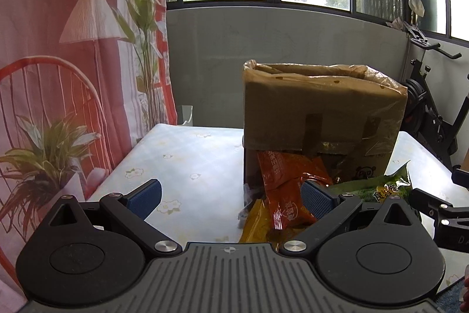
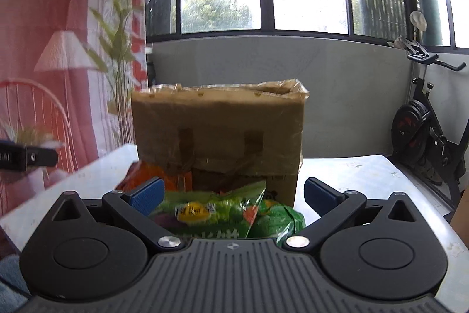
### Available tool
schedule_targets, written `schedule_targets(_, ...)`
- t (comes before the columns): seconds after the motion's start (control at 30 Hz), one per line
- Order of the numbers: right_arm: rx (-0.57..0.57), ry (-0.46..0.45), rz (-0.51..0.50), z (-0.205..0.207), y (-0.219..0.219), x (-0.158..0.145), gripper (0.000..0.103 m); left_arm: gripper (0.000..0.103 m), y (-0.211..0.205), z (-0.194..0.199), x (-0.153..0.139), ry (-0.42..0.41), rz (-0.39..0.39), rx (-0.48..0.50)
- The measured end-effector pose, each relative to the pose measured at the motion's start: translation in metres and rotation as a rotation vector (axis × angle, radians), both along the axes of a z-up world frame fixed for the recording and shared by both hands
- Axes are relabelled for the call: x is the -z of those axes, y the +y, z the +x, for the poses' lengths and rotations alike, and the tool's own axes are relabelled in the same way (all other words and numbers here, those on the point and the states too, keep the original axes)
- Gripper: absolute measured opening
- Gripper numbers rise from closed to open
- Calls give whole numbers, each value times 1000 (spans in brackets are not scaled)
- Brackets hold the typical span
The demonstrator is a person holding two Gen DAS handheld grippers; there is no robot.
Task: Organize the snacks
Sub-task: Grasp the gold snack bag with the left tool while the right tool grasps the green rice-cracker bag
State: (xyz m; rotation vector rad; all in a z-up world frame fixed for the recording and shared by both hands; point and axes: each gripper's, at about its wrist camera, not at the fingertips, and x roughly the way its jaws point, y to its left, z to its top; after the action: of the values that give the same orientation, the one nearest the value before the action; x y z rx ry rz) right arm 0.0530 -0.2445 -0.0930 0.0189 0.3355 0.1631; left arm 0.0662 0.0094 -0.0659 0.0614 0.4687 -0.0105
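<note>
A: Surface (image 1: 187,154), floral cover, carries the cardboard box (image 1: 322,107); its top is open and plastic-lined, probably the destination for the packets.

B: Snacks?

A: Heaped at the box's near foot. Orange packet (image 1: 288,195) leans on it; green packet (image 2: 222,210) lies in front, yellow packet (image 1: 255,225) lowest.

B: Tongs?

A: Left tongs (image 1: 231,195) spread wide, empty, near the orange one. Right tongs (image 2: 234,195) also spread, straddling the green packet without pinching it, likely lined up to grasp.
</note>
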Motion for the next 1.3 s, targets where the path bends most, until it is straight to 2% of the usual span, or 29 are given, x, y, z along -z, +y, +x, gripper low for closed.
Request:
schedule_targets(0.1, -31, 41, 27, 4, 2, 15, 103, 102, 2, 4, 13, 18, -2, -1)
schedule_targets(0.2, -40, 77, -1, 10, 8, 25, 103, 102, 1, 6, 23, 40, 4, 4)
schedule_targets(0.57, -85, 77, -5, 21, 18, 46, 103, 102, 5, 17, 48, 118, -3, 0)
schedule_targets(0.73, -78, 122, -32, 28, 20, 54, 103, 102, 10, 25, 57, 162, -30, -13)
schedule_targets(0.87, -79, 137, -33, 32, 22, 59, 103, 95, 7, 27, 61, 177, -33, 13)
schedule_targets(1.07, -113, 166, -33, 36, 23, 63, 95, 95, 0, 27, 69, 196, -52, 81)
schedule_targets(1.2, -118, 148, 1, 33, 16, 60, 79, 95, -7, 30, 74, 212, -57, 121)
schedule_targets(1.3, -112, 136, 19, 32, 12, 58, 77, 95, -10, 33, 78, 204, -46, 133)
